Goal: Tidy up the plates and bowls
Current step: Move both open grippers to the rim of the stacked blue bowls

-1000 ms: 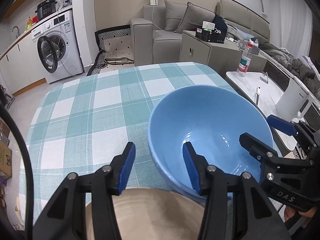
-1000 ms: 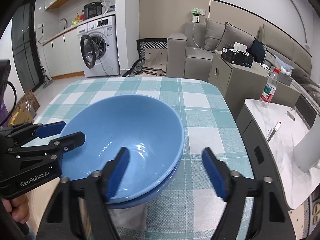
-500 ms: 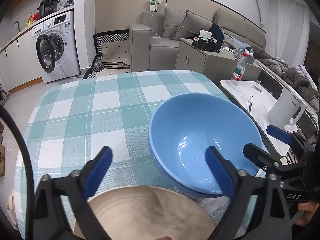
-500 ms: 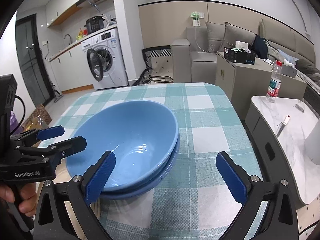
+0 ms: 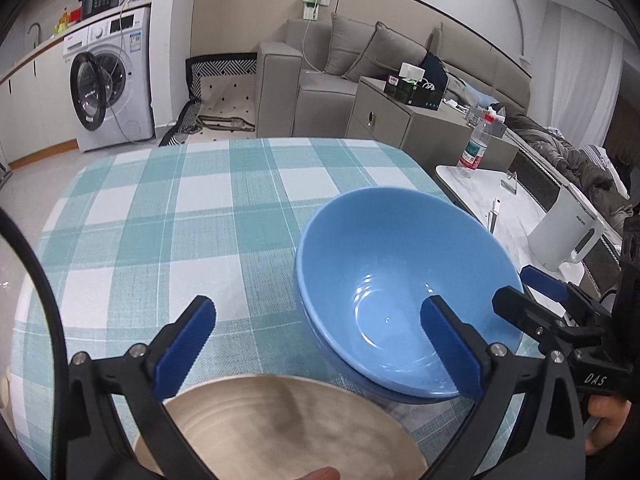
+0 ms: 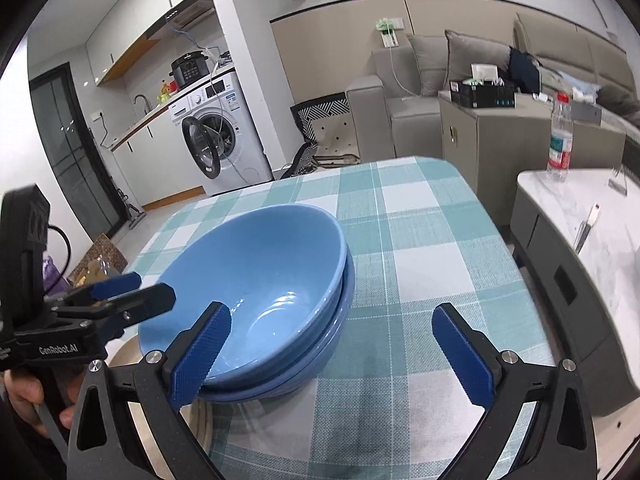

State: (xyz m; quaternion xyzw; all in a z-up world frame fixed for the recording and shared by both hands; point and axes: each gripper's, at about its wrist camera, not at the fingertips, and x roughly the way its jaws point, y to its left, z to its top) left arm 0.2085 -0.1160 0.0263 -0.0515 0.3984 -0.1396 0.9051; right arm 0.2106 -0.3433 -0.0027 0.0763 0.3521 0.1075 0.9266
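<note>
Keeping both jaws wide, you lift clear of the nested blue bowls without nudging the beige plate.

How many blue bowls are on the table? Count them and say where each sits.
2: the upper blue bowl is nested inside the lower blue bowl on the checked tablecloth. More underneath cannot be ruled out.
</note>
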